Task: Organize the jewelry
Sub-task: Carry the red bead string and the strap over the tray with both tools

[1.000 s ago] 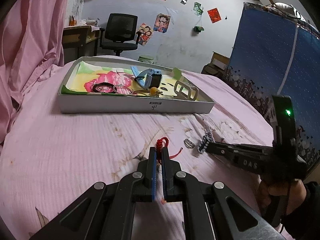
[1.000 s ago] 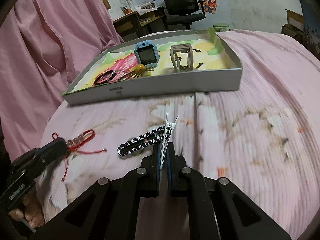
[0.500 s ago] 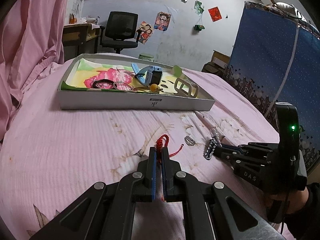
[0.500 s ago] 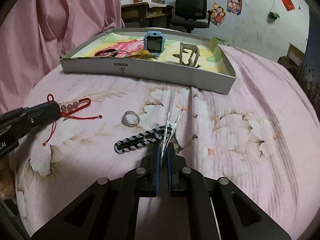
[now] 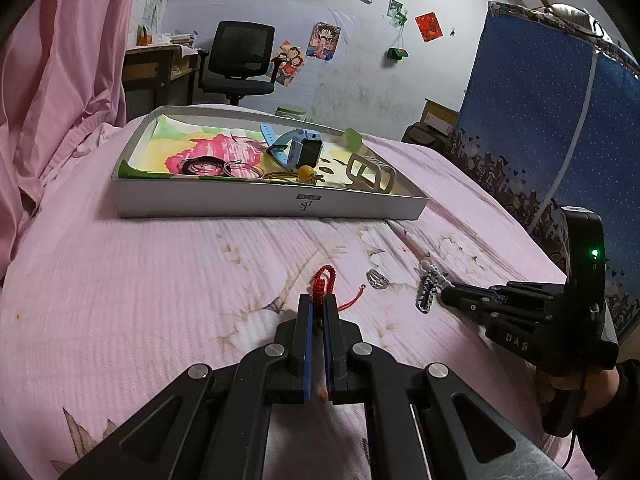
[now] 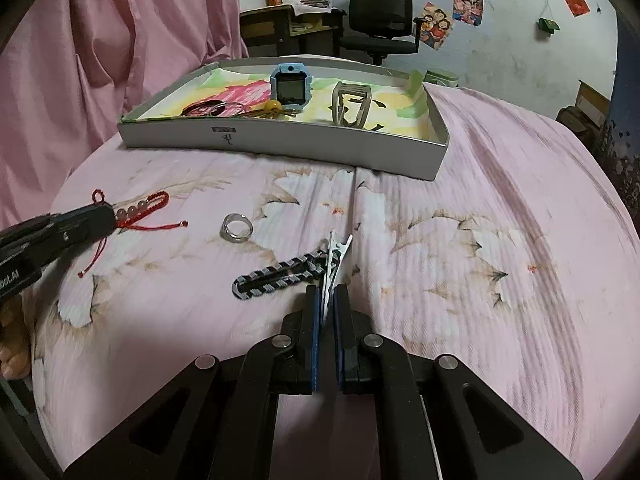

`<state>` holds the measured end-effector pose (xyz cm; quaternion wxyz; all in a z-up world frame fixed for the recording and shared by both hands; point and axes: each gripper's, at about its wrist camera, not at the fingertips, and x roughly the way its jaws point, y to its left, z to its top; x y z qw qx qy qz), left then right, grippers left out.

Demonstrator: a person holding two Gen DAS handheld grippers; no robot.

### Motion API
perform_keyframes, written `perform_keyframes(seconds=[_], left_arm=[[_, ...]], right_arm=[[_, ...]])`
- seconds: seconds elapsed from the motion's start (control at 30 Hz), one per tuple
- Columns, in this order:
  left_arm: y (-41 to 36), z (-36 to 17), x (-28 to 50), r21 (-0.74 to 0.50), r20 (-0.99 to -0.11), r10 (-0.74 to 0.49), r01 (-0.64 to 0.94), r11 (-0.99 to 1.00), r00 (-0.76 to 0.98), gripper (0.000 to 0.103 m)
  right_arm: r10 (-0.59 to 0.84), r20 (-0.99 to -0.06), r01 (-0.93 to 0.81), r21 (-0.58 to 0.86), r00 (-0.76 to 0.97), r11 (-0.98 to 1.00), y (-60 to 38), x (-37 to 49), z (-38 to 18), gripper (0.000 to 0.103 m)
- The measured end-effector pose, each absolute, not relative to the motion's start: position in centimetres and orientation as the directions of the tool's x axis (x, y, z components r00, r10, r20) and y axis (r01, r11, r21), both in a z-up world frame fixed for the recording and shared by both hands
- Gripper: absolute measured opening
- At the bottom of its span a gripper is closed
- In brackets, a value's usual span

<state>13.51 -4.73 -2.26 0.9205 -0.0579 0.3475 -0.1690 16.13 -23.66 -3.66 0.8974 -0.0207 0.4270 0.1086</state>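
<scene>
Left wrist view: your left tongs [image 5: 316,312] lie low over the bed [image 5: 140,280], level and aimed at the tray [image 5: 272,204], clenched on the red bracelet [image 5: 323,280]. A ring [image 5: 378,279] lies just to their right.

Right wrist view: your right tongs [image 6: 327,300], also low and level, grasp the striped hair clip [image 6: 280,276] by its metal end near the bed's middle. The tray sits toward the far edge.

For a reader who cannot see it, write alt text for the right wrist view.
The right gripper is shut on a striped hair clip over a pink bedspread. To its left lie a silver ring and a red bracelet held by the left gripper. Behind sits a tray holding a blue watch.
</scene>
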Motion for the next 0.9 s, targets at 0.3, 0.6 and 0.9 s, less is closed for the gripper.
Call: perform_keyframes(seconds=[0.3,0.6,0.9], left_arm=[[-4.9,-1.4,13.8,-0.217,-0.595,-0.353,0.278,0.936,0.722,0.005],[-4.6,0.9,14.0,-0.191,-0.525,-0.343,0.286,0.939,0.779,0.005],[-4.2,3.6,14.8,-0.146,-0.439,-0.283,0.243,0.959,0.853,0.005]], right_arm=[[0.143,-0.741,-0.164,0.045,0.657,0.985,-24.7,16.3,-3.3,0.003],[0.15,-0.625,-0.139,0.066,0.767,0.988,-25.0,15.6,-0.6,0.003],[0.187,-0.428,-0.156,0.106,0.884,0.982,-23.0,14.8,3.7,0.003]])
